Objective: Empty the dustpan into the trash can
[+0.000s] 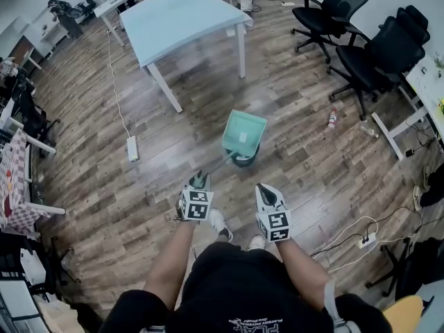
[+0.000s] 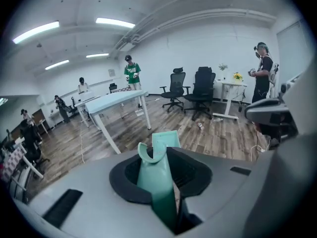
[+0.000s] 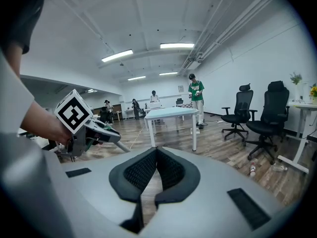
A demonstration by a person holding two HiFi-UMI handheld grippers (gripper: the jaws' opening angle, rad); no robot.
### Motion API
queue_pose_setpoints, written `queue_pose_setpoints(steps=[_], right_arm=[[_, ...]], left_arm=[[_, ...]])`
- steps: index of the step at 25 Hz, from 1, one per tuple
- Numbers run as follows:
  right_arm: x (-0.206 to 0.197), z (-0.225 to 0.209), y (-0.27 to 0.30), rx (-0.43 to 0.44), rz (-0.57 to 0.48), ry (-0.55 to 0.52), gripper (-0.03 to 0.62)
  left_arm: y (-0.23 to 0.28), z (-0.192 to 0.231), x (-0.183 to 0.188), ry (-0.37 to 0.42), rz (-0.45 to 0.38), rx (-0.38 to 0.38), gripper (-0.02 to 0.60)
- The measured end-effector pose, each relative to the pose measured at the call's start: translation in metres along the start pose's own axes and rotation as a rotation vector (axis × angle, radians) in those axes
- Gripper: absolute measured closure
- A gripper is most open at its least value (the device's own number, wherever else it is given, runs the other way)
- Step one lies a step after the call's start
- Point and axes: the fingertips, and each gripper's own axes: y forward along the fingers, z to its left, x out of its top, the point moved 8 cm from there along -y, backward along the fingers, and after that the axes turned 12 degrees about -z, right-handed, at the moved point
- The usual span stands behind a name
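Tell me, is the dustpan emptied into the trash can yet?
Nearly. Done: the dustpan is up off the floor, over the trash can. In hand: the left hand-held gripper is clamped on its handle; the right hand-held gripper is shut and empty. Left: finishing the tip. Whether the dirt has dropped isn't visible.

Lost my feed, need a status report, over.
Left gripper shut on handle of teal plastic dustpan. Right gripper shut, empty. Dustpan tilted over dark round trash can. Nothing seen blocking.
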Motion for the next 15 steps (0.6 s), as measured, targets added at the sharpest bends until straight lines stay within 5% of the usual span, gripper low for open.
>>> queue_pose_setpoints(steps=[15], right_arm=[[0.001, 0.017, 0.028, 0.060, 0.010, -0.009, 0.571]], left_arm=[[-0.016, 0.055, -0.006, -0.146, -0.015, 0.256, 0.485]])
